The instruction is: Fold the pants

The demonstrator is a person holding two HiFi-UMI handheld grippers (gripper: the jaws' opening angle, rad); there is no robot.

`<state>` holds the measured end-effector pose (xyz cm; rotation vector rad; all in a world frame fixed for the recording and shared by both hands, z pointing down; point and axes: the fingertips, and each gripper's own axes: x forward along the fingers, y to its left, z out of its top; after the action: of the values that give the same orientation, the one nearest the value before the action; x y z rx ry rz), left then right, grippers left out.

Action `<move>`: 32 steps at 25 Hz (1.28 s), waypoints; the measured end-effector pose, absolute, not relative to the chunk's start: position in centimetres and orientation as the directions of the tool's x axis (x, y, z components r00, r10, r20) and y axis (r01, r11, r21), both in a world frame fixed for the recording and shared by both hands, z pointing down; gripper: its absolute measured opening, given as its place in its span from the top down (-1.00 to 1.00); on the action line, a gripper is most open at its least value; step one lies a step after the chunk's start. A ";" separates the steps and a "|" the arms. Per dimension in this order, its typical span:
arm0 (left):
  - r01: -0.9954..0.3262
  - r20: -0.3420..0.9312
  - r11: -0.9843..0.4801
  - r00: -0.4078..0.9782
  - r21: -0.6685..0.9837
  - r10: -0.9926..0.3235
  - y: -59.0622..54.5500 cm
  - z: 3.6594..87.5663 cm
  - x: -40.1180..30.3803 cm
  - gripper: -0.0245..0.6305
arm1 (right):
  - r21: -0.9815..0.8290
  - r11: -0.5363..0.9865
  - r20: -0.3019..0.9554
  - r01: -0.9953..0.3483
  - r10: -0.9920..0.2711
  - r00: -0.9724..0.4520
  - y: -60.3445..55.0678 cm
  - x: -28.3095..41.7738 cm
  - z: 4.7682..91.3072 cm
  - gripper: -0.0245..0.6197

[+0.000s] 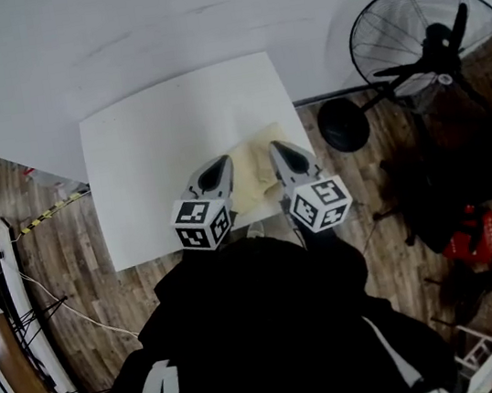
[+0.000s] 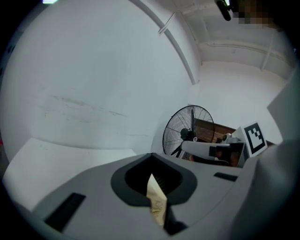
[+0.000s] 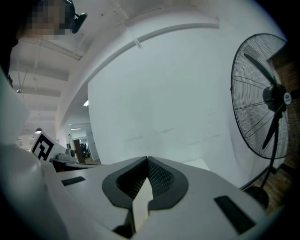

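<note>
The cream-coloured pants [image 1: 253,167] hang between my two grippers above the near right part of the white table [image 1: 157,159]. My left gripper [image 1: 219,164] is shut on one edge of the pants [image 2: 156,202], a strip of cloth pinched between its closed jaws. Beside it, my right gripper [image 1: 277,149] is shut on the other edge of the pants [image 3: 140,206], which also shows as a pale strip between its jaws. Both grippers are raised off the table and point roughly level toward the white wall. Most of the cloth is hidden under the grippers in the head view.
A large black standing fan [image 1: 430,41] with a round base [image 1: 343,125] stands right of the table. A red object [image 1: 468,234] and dark clutter lie on the wooden floor at the right. Shelving and cables [image 1: 4,303] are at the left.
</note>
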<state>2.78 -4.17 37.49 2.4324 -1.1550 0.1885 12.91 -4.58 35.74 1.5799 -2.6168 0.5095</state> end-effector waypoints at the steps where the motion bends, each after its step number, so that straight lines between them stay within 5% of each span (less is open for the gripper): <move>1: -0.767 0.288 -0.555 0.638 0.323 -0.714 -4.2 37.0 2.6 0.92 | -0.248 0.426 0.193 -0.870 -0.858 -0.475 -4.5 12.8 35.4 0.91; 32: -0.823 0.151 -0.536 0.564 0.191 -0.812 -4.1 33.6 -1.2 0.92 | -0.174 0.393 0.084 -0.903 -0.908 -0.411 -4.0 12.0 32.5 0.91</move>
<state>-1.24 -4.06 33.63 2.5585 -1.3627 0.0646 12.03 -4.01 32.50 1.7177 -2.6424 0.3039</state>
